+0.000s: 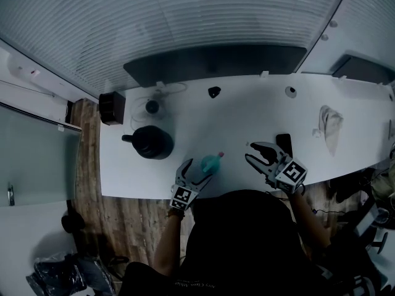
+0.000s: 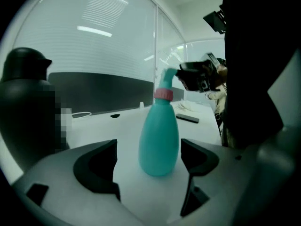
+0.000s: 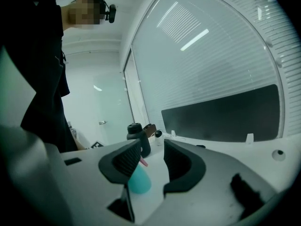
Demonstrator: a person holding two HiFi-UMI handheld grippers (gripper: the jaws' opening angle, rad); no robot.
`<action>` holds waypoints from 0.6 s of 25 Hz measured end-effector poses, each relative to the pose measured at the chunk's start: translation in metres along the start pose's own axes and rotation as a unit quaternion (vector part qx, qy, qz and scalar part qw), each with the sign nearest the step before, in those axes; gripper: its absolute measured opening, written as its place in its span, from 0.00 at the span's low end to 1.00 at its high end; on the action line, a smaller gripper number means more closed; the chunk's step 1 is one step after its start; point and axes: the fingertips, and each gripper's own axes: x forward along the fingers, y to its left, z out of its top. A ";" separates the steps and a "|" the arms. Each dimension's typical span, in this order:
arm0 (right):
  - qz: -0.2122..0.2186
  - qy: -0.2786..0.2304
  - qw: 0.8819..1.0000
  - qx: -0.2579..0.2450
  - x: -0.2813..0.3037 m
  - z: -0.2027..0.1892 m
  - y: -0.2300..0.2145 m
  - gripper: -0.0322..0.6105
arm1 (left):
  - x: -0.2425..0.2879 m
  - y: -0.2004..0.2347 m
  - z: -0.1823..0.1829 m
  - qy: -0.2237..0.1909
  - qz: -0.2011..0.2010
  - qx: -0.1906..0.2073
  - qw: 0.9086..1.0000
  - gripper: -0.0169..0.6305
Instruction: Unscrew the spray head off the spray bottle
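While the teal spray bottle stands upright on the white tabletop, close to its near edge, my left tongs are spread wide on either side of its lower body. A gap shows on each side, so I have no hold on it. The spray head sits on the bottle above a pink collar. My right tongs are partly open and empty, near the bottle's right but apart from it. A black jug stands further left.
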 end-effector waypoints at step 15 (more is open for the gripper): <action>0.126 0.020 0.989 -0.076 0.027 -0.027 0.093 0.05 | -0.091 -0.047 0.103 -0.117 0.043 -0.016 0.992 0.03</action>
